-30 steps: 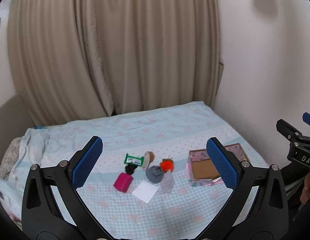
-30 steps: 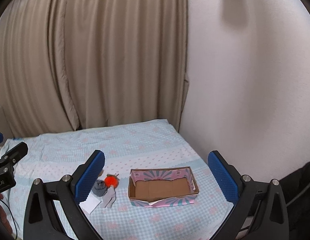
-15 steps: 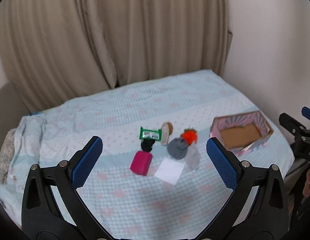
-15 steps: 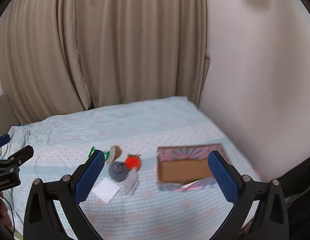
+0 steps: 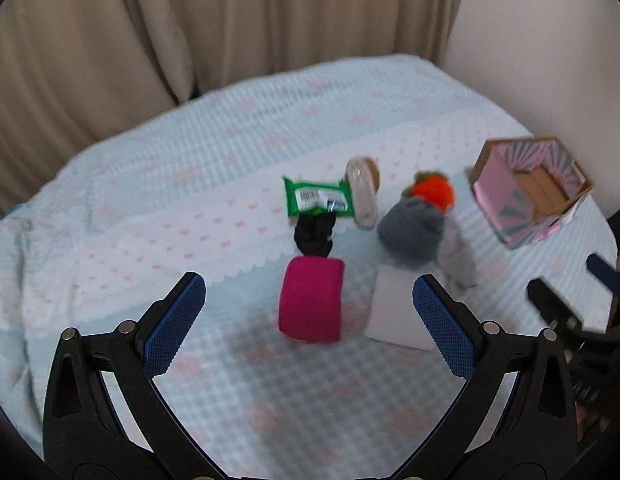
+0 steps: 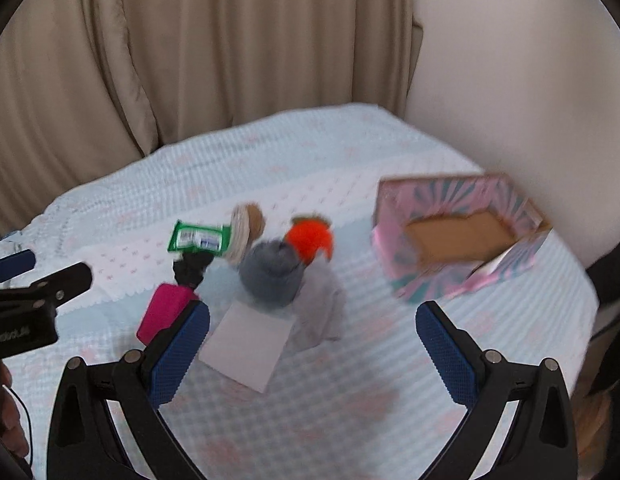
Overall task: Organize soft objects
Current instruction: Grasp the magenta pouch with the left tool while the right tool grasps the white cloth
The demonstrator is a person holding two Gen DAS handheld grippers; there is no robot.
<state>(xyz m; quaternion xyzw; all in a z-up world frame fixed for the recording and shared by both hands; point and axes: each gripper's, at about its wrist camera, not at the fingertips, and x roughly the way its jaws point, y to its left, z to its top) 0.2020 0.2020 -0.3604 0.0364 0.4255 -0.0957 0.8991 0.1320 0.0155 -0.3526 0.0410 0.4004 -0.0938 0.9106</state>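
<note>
A small heap lies on the bed: a magenta block [image 5: 311, 301] [image 6: 165, 315], a black soft item [image 5: 315, 233] [image 6: 191, 271], a green packet [image 5: 318, 198] [image 6: 199, 237], a beige round pad [image 5: 362, 197] [image 6: 243, 239], a grey rolled sock [image 5: 411, 233] [image 6: 272, 275], an orange plush [image 5: 433, 193] [image 6: 309, 241], a pale grey cloth [image 5: 459, 254] [image 6: 320, 312] and a white square sheet [image 5: 396, 312] [image 6: 246, 344]. A pink patterned cardboard box [image 5: 530, 192] [image 6: 458, 236] stands open at the right. My left gripper [image 5: 309, 324] hovers open just short of the magenta block. My right gripper [image 6: 312, 354] is open above the cloth and sheet.
The bed has a light blue patterned cover [image 5: 214, 184] [image 6: 350, 400]. Beige curtains [image 5: 230, 20] hang behind it and a white wall [image 6: 510, 80] runs along the right. The other gripper shows at each view's edge.
Both grippers have tilted down and come closer to the heap on the bed; the objects and the box now look larger. Both stay open.
</note>
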